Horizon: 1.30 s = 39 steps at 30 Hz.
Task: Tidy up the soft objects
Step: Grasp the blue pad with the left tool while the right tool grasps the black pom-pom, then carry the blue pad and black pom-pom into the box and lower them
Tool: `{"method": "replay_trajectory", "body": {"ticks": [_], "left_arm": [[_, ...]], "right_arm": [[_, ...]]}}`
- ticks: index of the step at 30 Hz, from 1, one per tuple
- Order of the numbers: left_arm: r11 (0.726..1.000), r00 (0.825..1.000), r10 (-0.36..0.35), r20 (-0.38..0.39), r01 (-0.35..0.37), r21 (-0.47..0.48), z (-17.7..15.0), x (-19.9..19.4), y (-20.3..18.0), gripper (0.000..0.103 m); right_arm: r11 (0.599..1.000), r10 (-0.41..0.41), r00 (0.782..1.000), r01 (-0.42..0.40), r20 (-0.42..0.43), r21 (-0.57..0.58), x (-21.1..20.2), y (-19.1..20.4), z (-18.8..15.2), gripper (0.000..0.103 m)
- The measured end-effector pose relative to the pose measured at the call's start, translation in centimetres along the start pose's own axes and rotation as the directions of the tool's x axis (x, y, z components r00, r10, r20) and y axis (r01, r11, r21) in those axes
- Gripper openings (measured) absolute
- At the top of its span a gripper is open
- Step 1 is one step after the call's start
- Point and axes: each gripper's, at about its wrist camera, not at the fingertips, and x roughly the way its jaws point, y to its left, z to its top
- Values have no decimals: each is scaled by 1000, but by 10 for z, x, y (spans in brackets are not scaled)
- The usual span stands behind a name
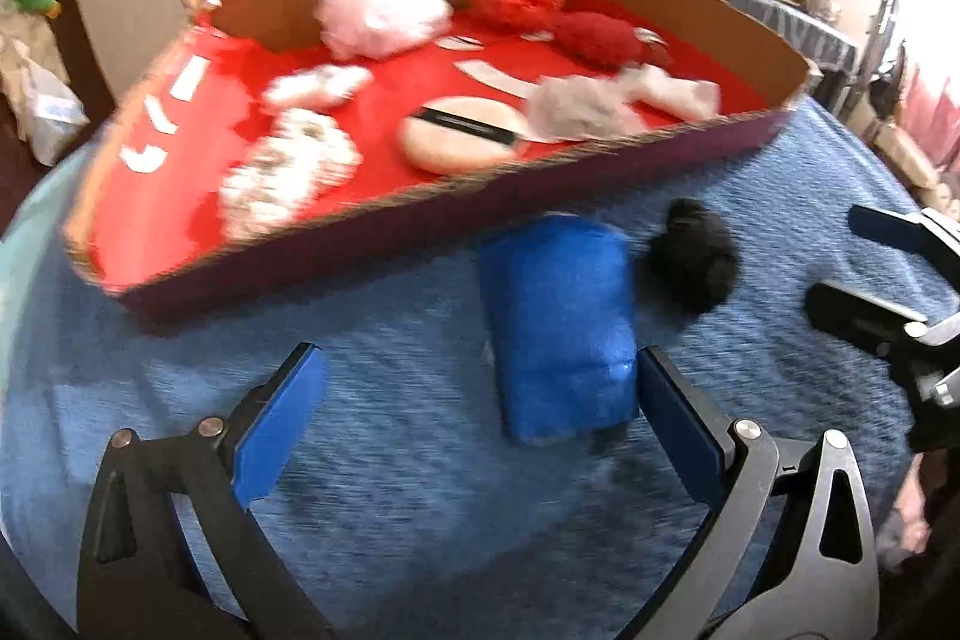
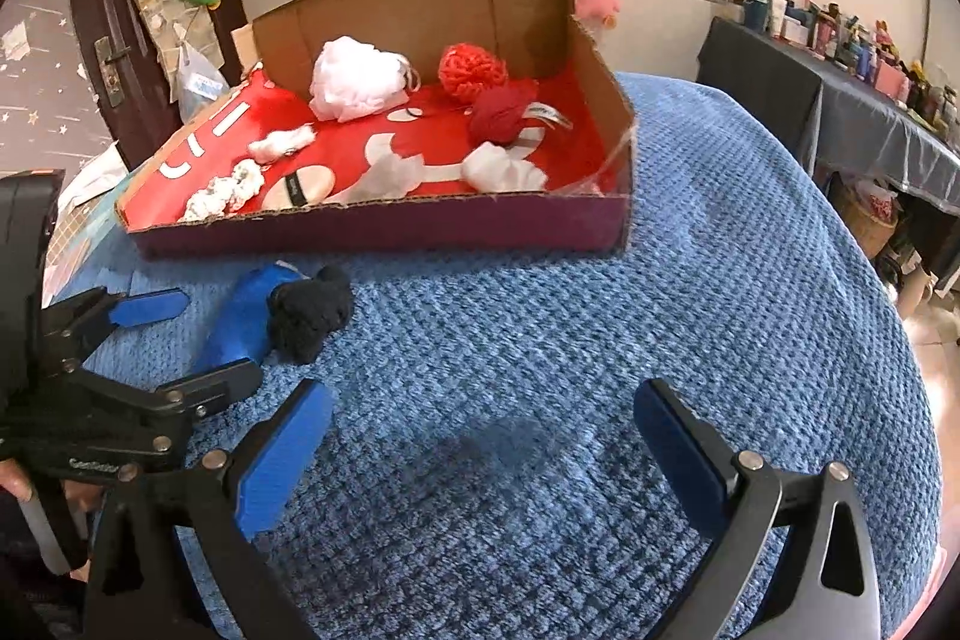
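Fingers (image 1: 282,418) of left gripper (image 1: 480,382) wide, blue roll (image 1: 558,328) just inside right one

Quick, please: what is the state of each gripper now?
Left gripper: open, holding nothing; blue roll lies between its fingers.
Right gripper: open, empty.

A: What smears in the left wrist view?
B: Everything in the box (image 1: 456,232); that speckled white lump (image 1: 288,172) ahead-left can't be identified.
A: Anything covered?
B: The black ball (image 2: 309,310) hides part of the blue roll (image 2: 240,322).
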Motion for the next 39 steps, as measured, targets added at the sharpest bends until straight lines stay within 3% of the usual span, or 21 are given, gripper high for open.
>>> {"method": "replay_trajectory", "body": {"ticks": [8,10,12,13,16,18,19,22,25,33,39], "left_arm": [[998,999,-32,20,31,60,5,-6,7,102],[995,999,-48,24,46,85,9,-4,4,97],[992,997,-73,19,71,100,12,-2,2,80],[990,996,-93,9,92,103,12,-1,0,76],[984,989,-147,-8,148,95,13,4,-1,63],[979,985,-173,0,172,106,13,4,-3,47],[976,981,-192,2,191,107,13,3,-4,43],[973,977,-211,13,209,99,12,0,-3,30],[966,967,-253,34,250,68,12,-10,2,29],[967,963,-249,108,242,76,5,-42,1,29],[968,963,-246,111,239,75,2,-48,1,29]], "right_arm": [[993,110,994,-110,-5,-48,11,20,11,103],[987,153,988,-153,-5,-46,15,23,15,103],[980,198,980,-198,-12,-30,19,24,19,103],[976,215,976,-215,-14,-27,20,24,21,101],[970,241,970,-242,-31,-29,28,27,27,86],[964,261,964,-263,-52,-35,34,31,30,80],[961,272,961,-275,-58,-40,36,34,30,73],[949,300,950,-307,-89,-76,43,45,28,35],[950,277,957,-286,-84,-124,39,54,24,35],[954,265,964,-260,11,-147,-2,53,25,35],[955,262,965,-257,19,-149,-12,54,22,35]]}}
